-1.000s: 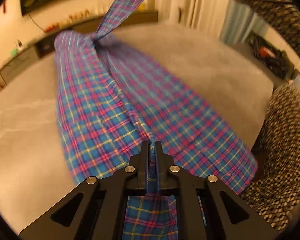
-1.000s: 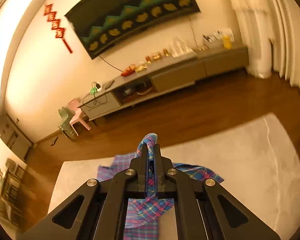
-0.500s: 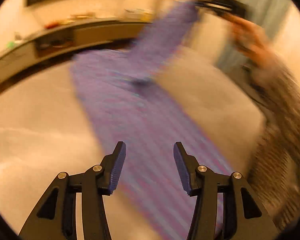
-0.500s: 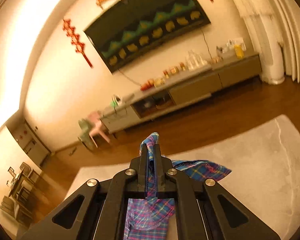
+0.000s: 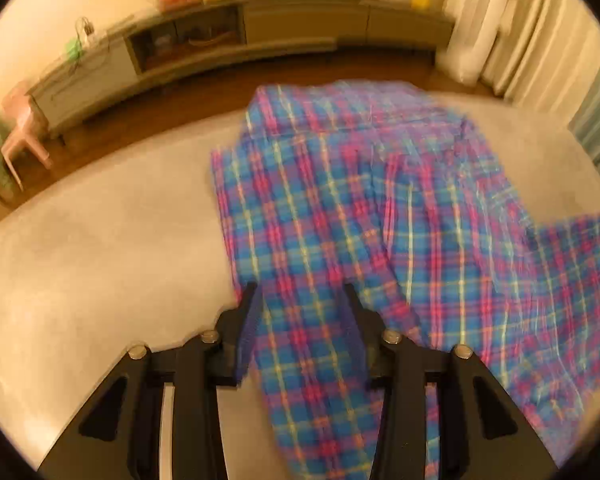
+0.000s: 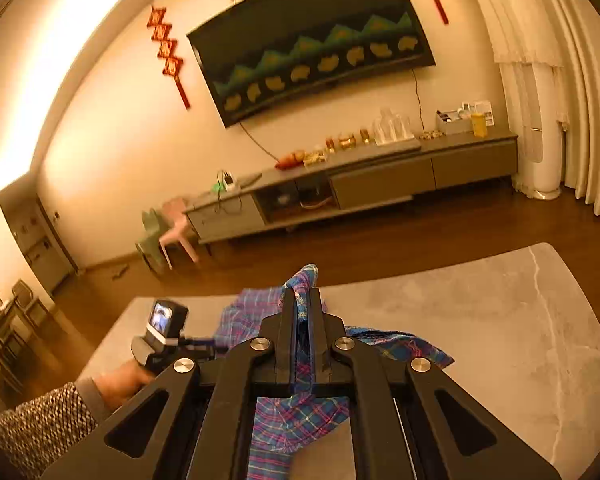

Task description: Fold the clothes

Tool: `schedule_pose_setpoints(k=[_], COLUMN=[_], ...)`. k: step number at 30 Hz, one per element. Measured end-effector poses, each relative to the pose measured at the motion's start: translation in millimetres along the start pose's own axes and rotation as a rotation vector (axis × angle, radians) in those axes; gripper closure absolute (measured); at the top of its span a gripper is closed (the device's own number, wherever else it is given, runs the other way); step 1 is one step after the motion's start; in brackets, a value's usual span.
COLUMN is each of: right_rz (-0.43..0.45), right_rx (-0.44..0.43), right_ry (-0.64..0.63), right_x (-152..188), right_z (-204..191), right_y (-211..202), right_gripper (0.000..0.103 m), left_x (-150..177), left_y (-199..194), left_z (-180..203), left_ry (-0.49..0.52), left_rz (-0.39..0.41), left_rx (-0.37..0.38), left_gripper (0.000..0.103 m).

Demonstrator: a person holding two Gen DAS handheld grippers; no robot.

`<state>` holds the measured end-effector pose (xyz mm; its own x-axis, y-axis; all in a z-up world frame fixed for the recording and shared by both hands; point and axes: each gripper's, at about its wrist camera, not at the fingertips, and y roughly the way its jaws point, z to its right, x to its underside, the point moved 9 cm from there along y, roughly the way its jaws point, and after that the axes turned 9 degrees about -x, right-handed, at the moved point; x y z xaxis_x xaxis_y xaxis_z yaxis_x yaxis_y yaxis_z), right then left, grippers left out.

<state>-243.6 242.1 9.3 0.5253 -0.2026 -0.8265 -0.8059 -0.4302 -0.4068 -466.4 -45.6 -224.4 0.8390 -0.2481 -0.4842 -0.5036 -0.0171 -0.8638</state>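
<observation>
A blue, pink and yellow plaid garment (image 5: 340, 220) lies spread on the grey table (image 5: 100, 248), blurred by motion. My left gripper (image 5: 300, 304) is open, its fingers either side of a strip of the cloth without gripping it. My right gripper (image 6: 302, 300) is shut on a bunched part of the plaid garment (image 6: 300, 280) and holds it above the table (image 6: 480, 320). The left gripper with its camera (image 6: 164, 328) shows in the right wrist view, at lower left, held in a hand.
A long grey TV cabinet (image 6: 380, 176) with small items stands against the far wall, under a wall TV (image 6: 312, 48). Small pink and green chairs (image 6: 168, 232) stand at its left. Curtains (image 6: 560, 80) hang at right. Wooden floor lies beyond the table.
My left gripper let go of the cloth, opened and swung to face the spread garment. My right gripper stayed shut on the cloth and lifted a little.
</observation>
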Motion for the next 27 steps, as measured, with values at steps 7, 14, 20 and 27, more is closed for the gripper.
schedule_pose_setpoints(k=[7, 14, 20, 27], right_rz=[-0.010, -0.387, -0.733, -0.739], right_rx=[-0.118, -0.346, -0.243, -0.219], right_ry=[-0.158, -0.494, -0.677, -0.754], right_x=[15, 182, 355, 374], right_z=[-77, -222, -218, -220], right_y=[-4, 4, 43, 41], right_gripper=[0.098, 0.098, 0.098, 0.093], left_x=[4, 63, 90, 54], left_y=[-27, -84, -103, -127], left_z=[-18, -49, -30, 43], left_ry=[-0.074, -0.230, -0.210, -0.058], left_rz=[0.033, 0.057, 0.038, 0.077], left_rx=[0.011, 0.185, 0.269, 0.299], left_gripper=[0.063, 0.063, 0.063, 0.058])
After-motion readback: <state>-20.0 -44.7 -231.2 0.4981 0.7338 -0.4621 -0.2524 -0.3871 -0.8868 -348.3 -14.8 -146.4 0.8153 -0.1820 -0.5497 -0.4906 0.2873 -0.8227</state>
